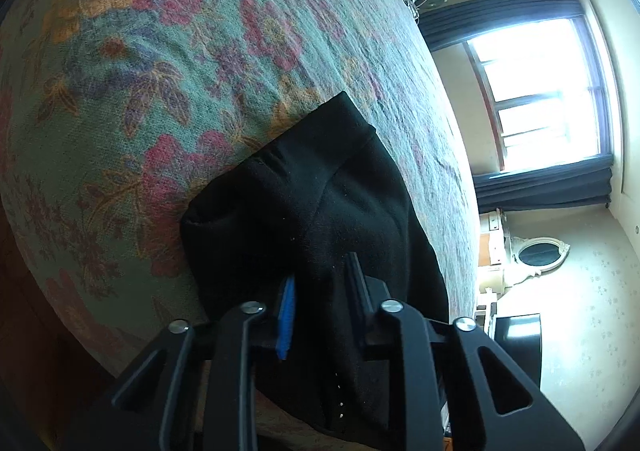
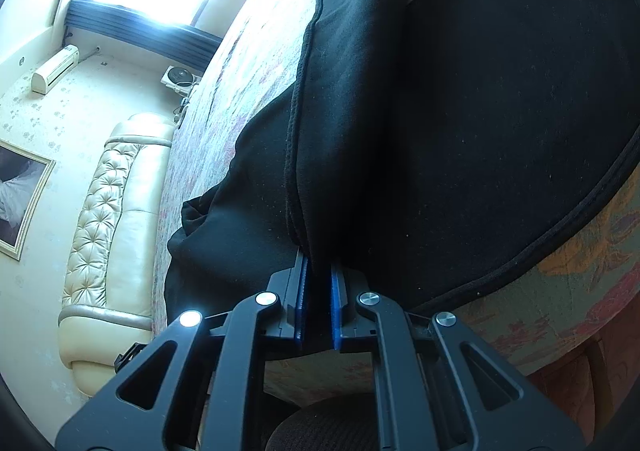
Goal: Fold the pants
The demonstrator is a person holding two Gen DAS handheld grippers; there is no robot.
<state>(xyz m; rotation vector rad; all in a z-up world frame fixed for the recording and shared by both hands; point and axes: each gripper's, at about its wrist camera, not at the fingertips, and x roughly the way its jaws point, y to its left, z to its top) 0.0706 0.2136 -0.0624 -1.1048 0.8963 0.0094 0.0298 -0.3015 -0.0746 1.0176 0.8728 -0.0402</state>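
Black pants lie bunched on a floral bedspread near the bed's edge. In the left wrist view a cuffed end of them points away over the bed. My left gripper is shut on a fold of this fabric, with one blue pad showing beside the cloth. In the right wrist view the pants spread wide, with a hemmed edge curving over the bedspread. My right gripper is shut on a seam fold pinched between its two blue pads.
A cream tufted headboard stands at the bed's far end. A bright window with dark curtains, an oval mirror and a wall air conditioner surround the bed. A dark cushion sits below the bed edge.
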